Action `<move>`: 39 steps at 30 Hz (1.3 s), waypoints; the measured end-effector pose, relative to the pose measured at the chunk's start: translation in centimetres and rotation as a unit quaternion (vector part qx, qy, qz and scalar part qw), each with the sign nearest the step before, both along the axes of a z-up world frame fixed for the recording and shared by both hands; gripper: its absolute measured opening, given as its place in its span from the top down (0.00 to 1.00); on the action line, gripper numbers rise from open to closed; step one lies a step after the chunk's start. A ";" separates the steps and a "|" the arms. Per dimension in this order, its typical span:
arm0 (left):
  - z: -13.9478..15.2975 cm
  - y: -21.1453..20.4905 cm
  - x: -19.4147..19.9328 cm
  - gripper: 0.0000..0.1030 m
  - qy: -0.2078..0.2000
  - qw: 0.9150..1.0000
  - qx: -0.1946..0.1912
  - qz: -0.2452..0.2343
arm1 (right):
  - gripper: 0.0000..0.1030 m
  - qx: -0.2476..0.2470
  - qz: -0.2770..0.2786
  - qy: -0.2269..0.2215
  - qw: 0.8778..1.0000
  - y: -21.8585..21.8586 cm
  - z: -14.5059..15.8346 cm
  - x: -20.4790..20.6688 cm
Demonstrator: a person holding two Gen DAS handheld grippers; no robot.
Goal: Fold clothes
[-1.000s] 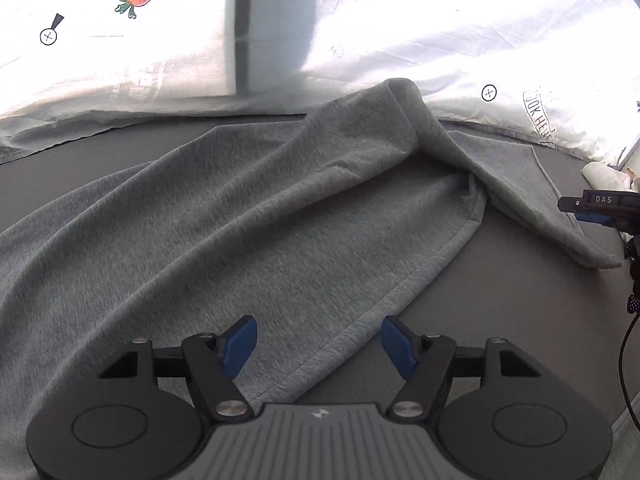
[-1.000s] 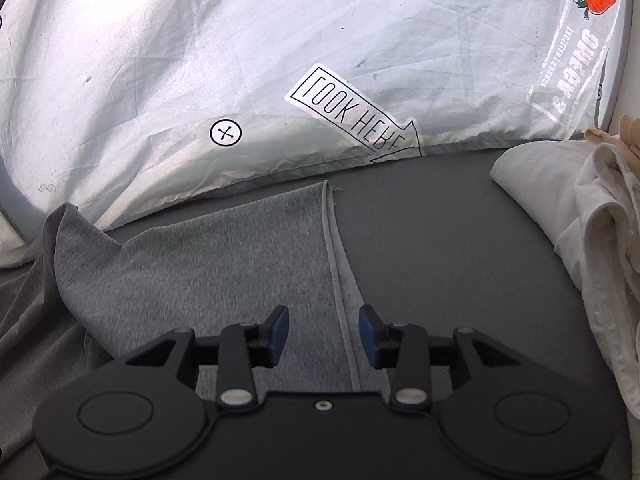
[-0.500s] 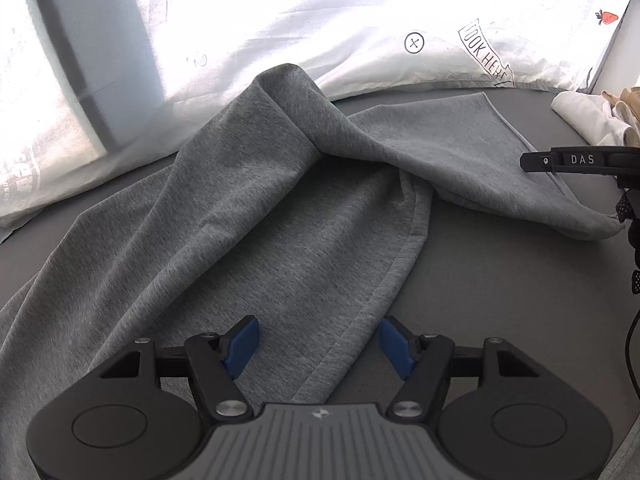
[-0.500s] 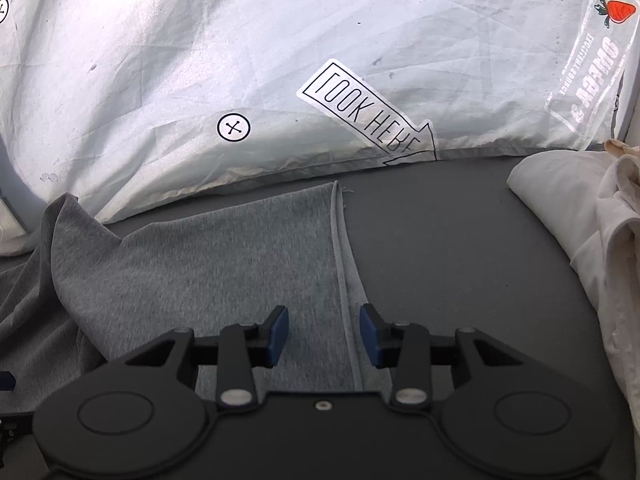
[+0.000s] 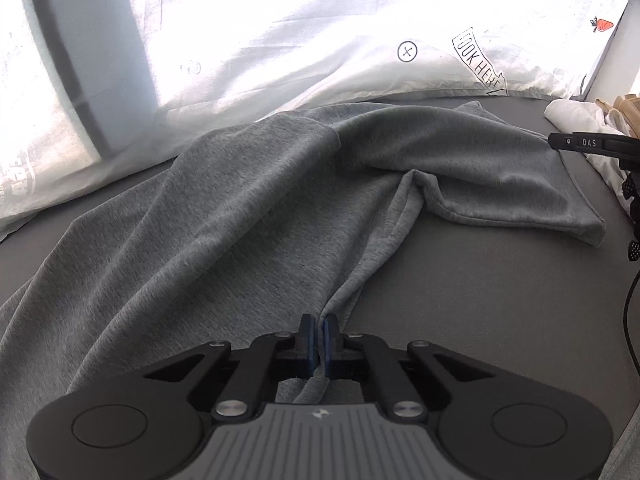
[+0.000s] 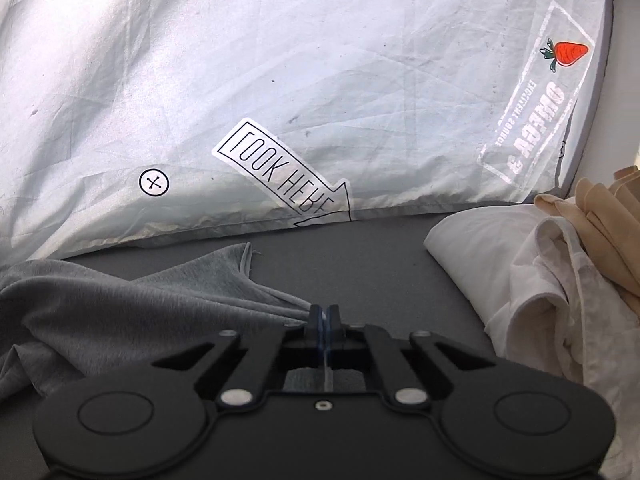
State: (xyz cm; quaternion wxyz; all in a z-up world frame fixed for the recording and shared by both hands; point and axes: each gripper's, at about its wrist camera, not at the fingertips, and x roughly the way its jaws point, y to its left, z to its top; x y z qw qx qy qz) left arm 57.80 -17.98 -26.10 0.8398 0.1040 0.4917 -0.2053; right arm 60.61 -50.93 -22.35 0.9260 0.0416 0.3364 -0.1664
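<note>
A grey knit garment (image 5: 248, 208) lies rumpled on the dark grey table (image 5: 480, 300). My left gripper (image 5: 319, 334) is shut on a bunched hem of the garment at its near edge. In the right wrist view the same grey garment (image 6: 120, 304) lies to the left, and my right gripper (image 6: 325, 320) is shut on its hemmed edge, with fabric pinched between the blue pads. Part of the right gripper's body (image 5: 592, 144) shows at the right edge of the left wrist view, beside the garment's far corner.
A white printed sheet (image 6: 280, 100) with a "LOOK HERE" arrow and a carrot hangs along the table's back edge. A heap of white and beige clothes (image 6: 560, 280) lies at the right. A black cable (image 5: 628, 320) runs down the right side.
Both grippers have closed from open onto the grey garment's edges. The cloth has bunched up toward each gripper, and its far corner has lifted and wrinkled.
</note>
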 end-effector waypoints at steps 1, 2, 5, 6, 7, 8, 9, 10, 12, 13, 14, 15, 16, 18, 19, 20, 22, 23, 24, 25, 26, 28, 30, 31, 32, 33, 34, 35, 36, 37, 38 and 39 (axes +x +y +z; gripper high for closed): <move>0.1 0.1 -0.1 0.95 0.004 1.000 -0.004 -0.001 | 0.99 -0.008 -0.009 -0.005 1.000 -0.8 0.3 0.3; 0.2 0.2 -0.3 0.96 0.008 1.000 -0.006 -0.004 | 0.99 -0.016 -0.017 -0.009 1.000 -1.6 0.6 0.6; 0.5 0.4 -1.0 0.96 0.013 1.000 -0.007 -0.012 | 1.00 -0.052 -0.049 -0.014 0.997 -3.3 1.1 1.5; 0.5 0.4 -1.2 0.96 0.014 1.000 -0.007 -0.015 | 1.00 -0.051 -0.058 -0.012 0.997 -4.0 1.3 1.7; 0.7 0.4 -1.4 0.96 0.015 1.000 -0.006 -0.018 | 1.00 -0.044 -0.066 -0.010 0.997 -4.5 1.3 1.7; 0.7 0.4 -1.6 0.96 0.015 1.000 -0.007 -0.020 | 1.00 -0.023 -0.077 -0.006 0.997 -5.2 1.4 1.6; 0.8 0.5 -1.8 0.96 0.016 1.000 -0.007 -0.020 | 0.99 -0.009 -0.077 -0.008 0.997 -5.4 1.4 1.2; 0.8 0.6 -1.9 0.96 0.016 1.000 -0.008 -0.021 | 0.97 -0.002 -0.074 -0.008 0.997 -5.1 1.5 0.6; 0.8 0.8 -2.0 0.96 0.019 1.000 -0.011 -0.017 | 0.96 0.011 -0.070 -0.006 0.997 -4.9 1.5 -0.6; 0.7 0.9 -2.0 0.96 0.021 1.000 -0.013 -0.014 | 0.95 0.025 -0.071 -0.005 0.997 -4.7 1.4 -1.8; 0.7 1.0 -2.0 0.96 0.023 1.000 -0.015 -0.012 | 0.94 0.045 -0.076 -0.005 0.996 -4.4 1.2 -2.8; 0.7 0.9 -1.8 0.95 0.024 1.000 -0.016 -0.010 | 0.88 0.066 -0.081 -0.004 0.995 -4.1 1.1 -3.9; 0.6 1.0 -1.8 0.95 0.025 0.999 -0.018 -0.008 | 0.81 0.086 -0.086 -0.004 0.993 -3.8 0.9 -5.0; 0.6 1.2 -1.9 0.95 0.027 0.999 -0.021 -0.003 | 0.78 0.122 -0.106 0.000 0.987 -3.3 0.2 -7.2; 0.6 1.2 -1.9 0.95 0.028 0.999 -0.021 -0.002 | 0.78 0.138 -0.117 0.004 0.984 -3.0 -0.2 -8.2; 0.6 1.3 -2.0 0.95 0.028 0.999 -0.021 -0.001 | 0.78 0.154 -0.127 0.008 0.980 -2.7 -0.6 -9.1; 0.6 1.2 -2.0 0.95 0.028 0.999 -0.021 0.000 | 0.76 0.192 -0.152 0.009 0.970 -2.4 -1.3 -10.4; 0.6 1.2 -2.0 0.95 0.028 0.999 -0.020 0.001 | 0.76 0.210 -0.164 0.009 0.964 -2.3 -1.7 -11.1; 0.6 1.1 -2.1 0.95 0.028 0.999 -0.020 0.001 | 0.73 0.218 -0.168 0.002 0.961 -1.9 -1.7 -11.5; 0.6 1.1 -2.1 0.95 0.028 0.999 -0.020 0.003 | 0.72 0.225 -0.172 -0.004 0.959 -1.6 -1.7 -12.0; 0.6 1.1 -2.1 0.94 0.028 0.999 -0.021 0.005 | 0.71 0.229 -0.178 -0.006 0.957 -1.3 -1.7 -12.2; 0.5 1.2 -2.1 0.94 0.028 0.999 -0.024 0.009 | 0.69 0.281 -0.192 -0.024 0.940 -1.4 -1.9 -12.5; 0.5 1.3 -2.1 0.94 0.029 0.999 -0.028 0.015 | 0.69 0.331 -0.205 -0.042 0.920 -1.5 -2.0 -12.8; 0.4 1.3 -2.1 0.94 0.030 0.999 -0.030 0.018 | 0.69 0.356 -0.211 -0.050 0.909 -1.5 -2.1 -13.0; 0.4 1.4 -2.1 0.94 0.031 0.999 -0.032 0.021 | 0.69 0.371 -0.219 -0.053 0.901 -1.7 -2.4 -12.7; 0.4 1.4 -2.1 0.94 0.032 0.999 -0.033 0.023 | 0.69 0.386 -0.228 -0.056 0.892 -1.9 -2.6 -12.5; 0.4 1.4 -2.1 0.94 0.033 0.999 -0.033 0.023 | 0.69 0.402 -0.235 -0.061 0.883 -2.2 -2.8 -12.2; 0.4 1.4 -2.1 0.94 0.033 0.999 -0.032 0.023 | 0.69 0.418 -0.243 -0.066 0.873 -2.5 -3.1 -12.0; 0.4 1.3 -2.1 0.94 0.033 0.999 -0.031 0.022 | 0.69 0.429 -0.250 -0.069 0.865 -2.7 -3.2 -11.7; 0.4 1.3 -2.1 0.94 0.033 0.999 -0.031 0.021 | 0.69 0.439 -0.257 -0.073 0.858 -3.0 -3.4 -11.4; 0.4 1.3 -2.1 0.93 0.032 0.999 -0.030 0.020 | 0.69 0.446 -0.263 -0.071 0.852 -3.2 -3.5 -11.0; 0.4 1.4 -2.1 0.93 0.032 0.999 -0.031 0.020 | 0.70 0.447 -0.270 -0.066 0.851 -3.4 -3.6 -10.6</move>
